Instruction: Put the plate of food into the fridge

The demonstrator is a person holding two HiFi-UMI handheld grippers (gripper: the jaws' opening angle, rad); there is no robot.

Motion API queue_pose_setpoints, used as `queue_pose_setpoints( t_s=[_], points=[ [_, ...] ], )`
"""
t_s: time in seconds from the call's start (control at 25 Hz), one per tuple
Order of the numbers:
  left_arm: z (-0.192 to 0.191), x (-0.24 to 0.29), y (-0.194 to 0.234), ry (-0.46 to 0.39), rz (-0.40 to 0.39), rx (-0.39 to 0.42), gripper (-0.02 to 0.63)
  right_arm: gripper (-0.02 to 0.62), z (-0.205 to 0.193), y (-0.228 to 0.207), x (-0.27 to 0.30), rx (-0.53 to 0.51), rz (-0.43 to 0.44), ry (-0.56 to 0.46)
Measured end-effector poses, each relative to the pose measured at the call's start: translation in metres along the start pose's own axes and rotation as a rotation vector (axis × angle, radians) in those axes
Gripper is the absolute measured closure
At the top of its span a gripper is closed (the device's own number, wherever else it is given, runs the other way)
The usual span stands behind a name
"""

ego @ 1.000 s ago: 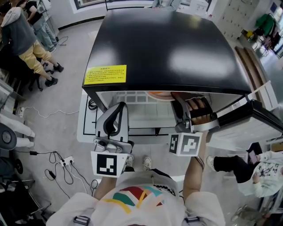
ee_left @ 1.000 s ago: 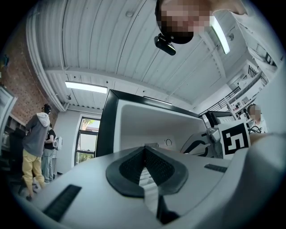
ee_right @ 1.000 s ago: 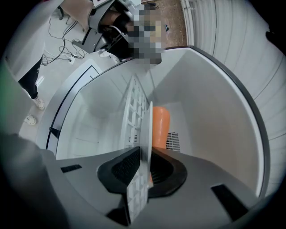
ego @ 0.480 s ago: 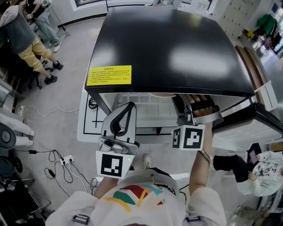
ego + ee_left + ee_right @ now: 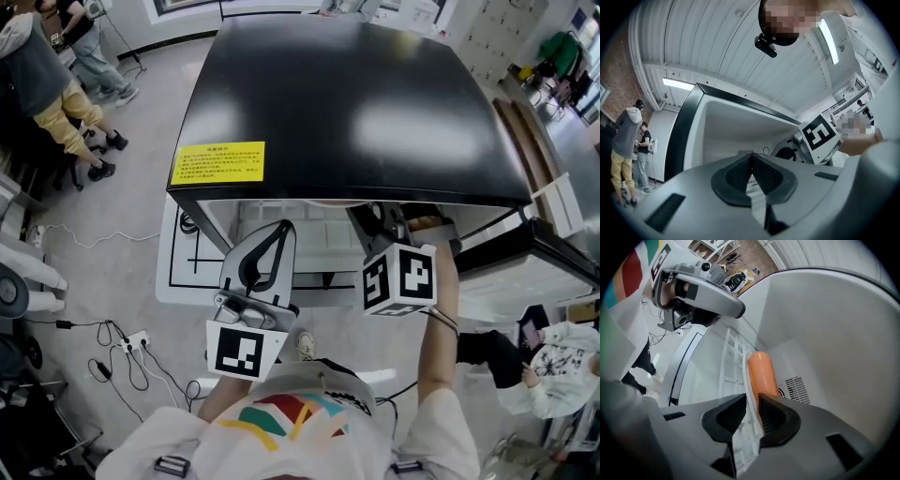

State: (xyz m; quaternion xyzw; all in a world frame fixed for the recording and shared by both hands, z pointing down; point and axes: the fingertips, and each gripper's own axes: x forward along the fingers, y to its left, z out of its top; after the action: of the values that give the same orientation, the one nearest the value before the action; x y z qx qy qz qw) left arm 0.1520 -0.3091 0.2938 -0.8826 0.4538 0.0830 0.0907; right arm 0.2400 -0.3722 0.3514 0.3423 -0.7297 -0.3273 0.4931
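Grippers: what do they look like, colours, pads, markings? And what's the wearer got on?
The left gripper and right gripper both have light grey moulded plastic bodies with black, ribbed, wedge-shaped pads. Each carries a white cube with black square markers: left cube, right cube. The person wears a white T-shirt with a red, teal and yellow print.

A yellow label (image 5: 221, 161) is stuck on the black top of the fridge (image 5: 356, 103), near its front left corner. Several lines of dark print are carried on it, but they are too small to be read. Only black-and-white square patterns are shown on the left marker cube (image 5: 240, 350) and the right marker cube (image 5: 401, 278). No readable text is found elsewhere.
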Motion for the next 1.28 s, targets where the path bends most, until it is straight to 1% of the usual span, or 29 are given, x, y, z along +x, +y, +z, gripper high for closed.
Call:
queue_pose_setpoints(
  t_s=[0.12, 0.28, 0.48, 0.6, 0.72, 0.84, 0.88, 0.96, 1.16, 1.2, 1.28],
  points=[
    [0.000, 0.000, 0.001, 0.001, 0.008, -0.001, 0.598, 0.534, 0.001, 0.001, -0.002, 0.062, 0.056, -0.041],
    [-0.002, 0.002, 0.000, 0.007, 0.006, 0.000, 0.598, 0.506, 0.004, -0.001, -0.005, 0.129, 0.126, -0.093],
    [-0.004, 0.005, -0.002, 0.009, 0.002, -0.007, 0.598, 0.499, 0.004, 0.000, -0.006, 0.169, 0.181, -0.127],
    [-0.004, 0.007, -0.001, 0.006, 0.002, -0.015, 0.598, 0.479, 0.005, -0.003, -0.005, 0.229, 0.212, -0.150],
    [-0.004, 0.007, 0.000, 0.005, 0.005, -0.017, 0.598, 0.435, 0.005, -0.008, -0.003, 0.263, 0.201, -0.164],
    [-0.003, 0.008, 0.000, -0.001, 0.005, -0.016, 0.598, 0.403, 0.007, -0.013, -0.001, 0.261, 0.170, -0.163],
    [-0.002, 0.009, 0.001, -0.004, 0.005, -0.016, 0.598, 0.379, 0.008, -0.015, 0.000, 0.260, 0.154, -0.167],
    [-0.001, 0.009, 0.002, -0.008, 0.008, -0.016, 0.598, 0.300, 0.011, -0.018, 0.001, 0.254, 0.126, -0.180],
    [0.000, 0.008, 0.004, -0.007, 0.014, -0.030, 0.598, 0.298, 0.012, -0.018, -0.001, 0.240, 0.110, -0.193],
    [0.000, 0.007, 0.004, -0.008, 0.014, -0.034, 0.598, 0.298, 0.013, -0.018, -0.004, 0.254, 0.112, -0.208],
    [0.002, 0.006, 0.003, -0.008, 0.015, -0.033, 0.598, 0.298, 0.021, -0.022, -0.016, 0.316, 0.118, -0.289]
  ],
)
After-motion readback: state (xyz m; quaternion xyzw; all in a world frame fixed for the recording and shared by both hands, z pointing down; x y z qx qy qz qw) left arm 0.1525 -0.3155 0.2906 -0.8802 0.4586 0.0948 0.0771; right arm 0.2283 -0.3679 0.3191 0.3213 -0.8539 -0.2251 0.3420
